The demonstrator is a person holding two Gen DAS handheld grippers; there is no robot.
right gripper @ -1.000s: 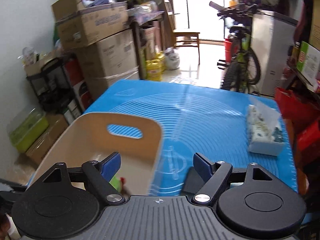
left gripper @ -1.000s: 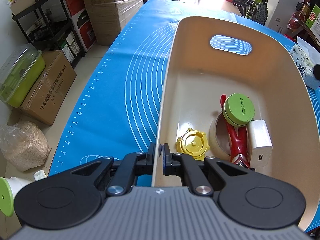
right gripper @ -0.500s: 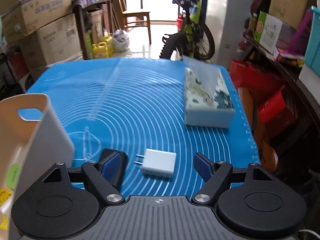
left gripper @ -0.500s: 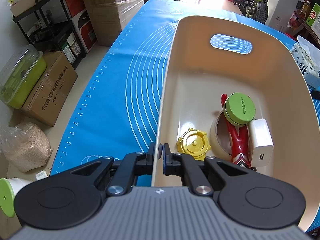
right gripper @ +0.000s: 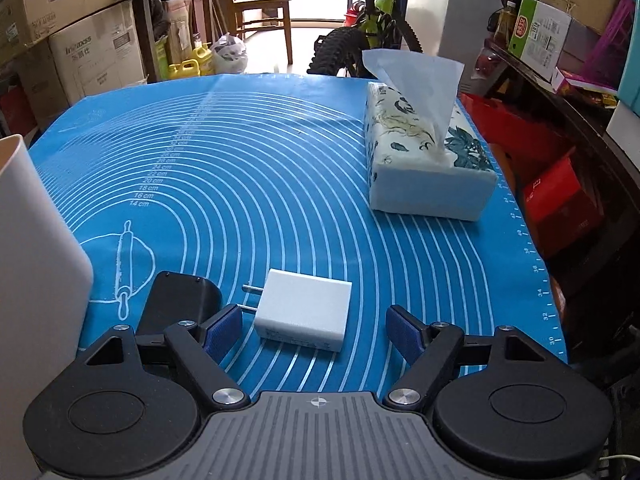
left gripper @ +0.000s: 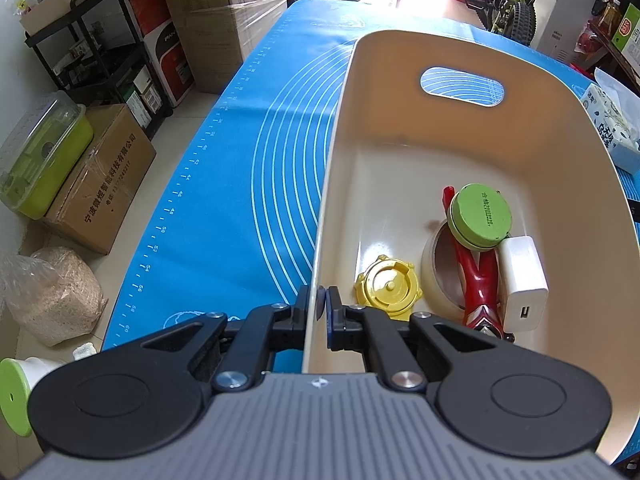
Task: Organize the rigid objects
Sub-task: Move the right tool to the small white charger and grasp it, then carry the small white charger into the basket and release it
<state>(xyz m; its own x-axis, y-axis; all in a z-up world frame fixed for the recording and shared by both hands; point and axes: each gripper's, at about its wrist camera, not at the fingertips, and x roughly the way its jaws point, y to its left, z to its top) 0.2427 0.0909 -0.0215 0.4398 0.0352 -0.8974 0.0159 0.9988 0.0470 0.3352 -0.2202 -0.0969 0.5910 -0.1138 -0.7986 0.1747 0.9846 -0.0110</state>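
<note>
R claw had swung from the bin to a white charger at 12 o'clock, fingers apart; L claw stayed clamped on bin rim. Next pick likely.

Bin wall left; tissue box far right.
</note>
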